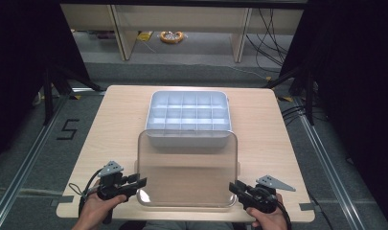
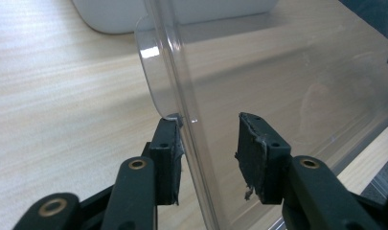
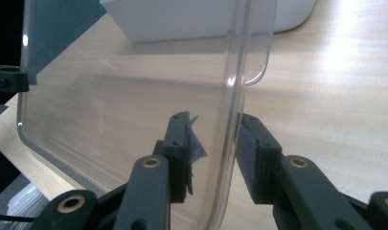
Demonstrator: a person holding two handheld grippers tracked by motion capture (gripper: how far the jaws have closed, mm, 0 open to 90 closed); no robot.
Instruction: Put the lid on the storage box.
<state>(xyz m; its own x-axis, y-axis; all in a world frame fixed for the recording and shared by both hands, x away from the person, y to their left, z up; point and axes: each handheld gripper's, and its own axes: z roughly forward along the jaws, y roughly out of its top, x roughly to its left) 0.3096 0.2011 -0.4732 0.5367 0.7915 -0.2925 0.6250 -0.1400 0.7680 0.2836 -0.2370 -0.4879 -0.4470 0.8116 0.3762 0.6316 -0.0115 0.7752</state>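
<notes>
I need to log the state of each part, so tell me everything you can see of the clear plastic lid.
The clear lid is a see-through, rounded-corner rectangle of glossy plastic with a raised rim. It lies near the front of the wooden table, its far edge overlapping the white compartment tray. The left hand-held gripper straddles its left rim and the right hand-held gripper its right rim, with the jaws of both apart and not yet clamped.

The clear lid (image 1: 187, 170) on the table (image 1: 110, 124) overlaps the compartment tray (image 1: 188, 116) behind it.
</notes>
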